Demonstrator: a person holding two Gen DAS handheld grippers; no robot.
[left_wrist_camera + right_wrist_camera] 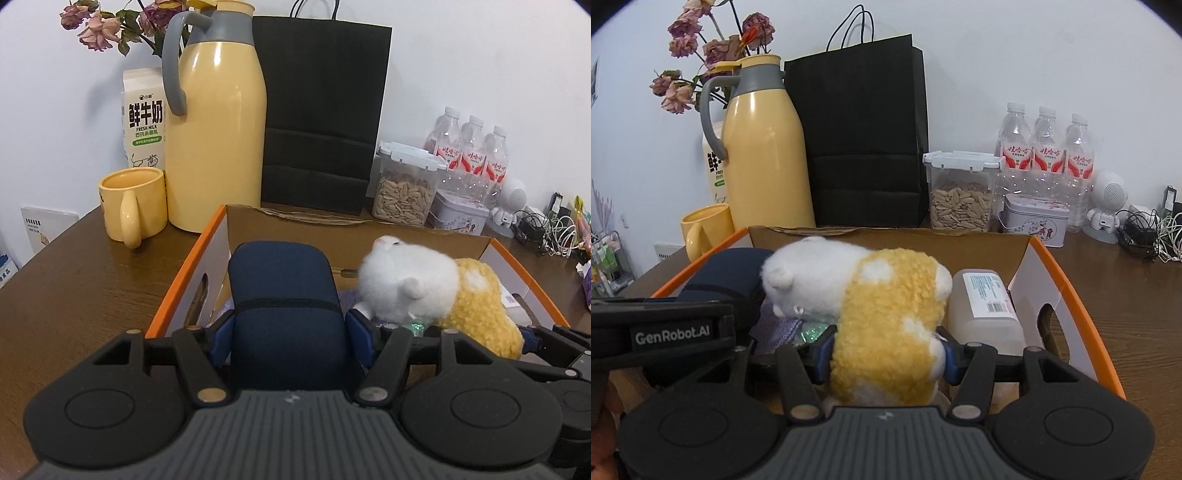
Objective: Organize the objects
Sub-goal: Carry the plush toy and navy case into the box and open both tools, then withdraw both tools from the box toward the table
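My left gripper (290, 326) has its blue pads pressed on either flank of a navy padded case (282, 295), rounded at the top with a dark stitched band across its middle; it stands inside the cardboard box (192, 258) with the orange rim, at its left side; my right gripper (884, 352) is clamped on a plush toy (886, 314), white and fluffy at the head with a small ear, woolly yellow with white patches at the body; the toy lies in the middle of the same box, its head just beside the case; to the toy's right a translucent bottle (984, 314) with a barcode label lies in the box, touching it; beneath them I see purple cloth (775, 332), partly hidden; behind the box stand a yellow mug (133, 205), a yellow thermos jug (216, 129), a milk carton (142, 122), a black paper bag (317, 118), a seed container (960, 192), a tin (1036, 219) and water bottles (1047, 147), all on the brown table (74, 280).
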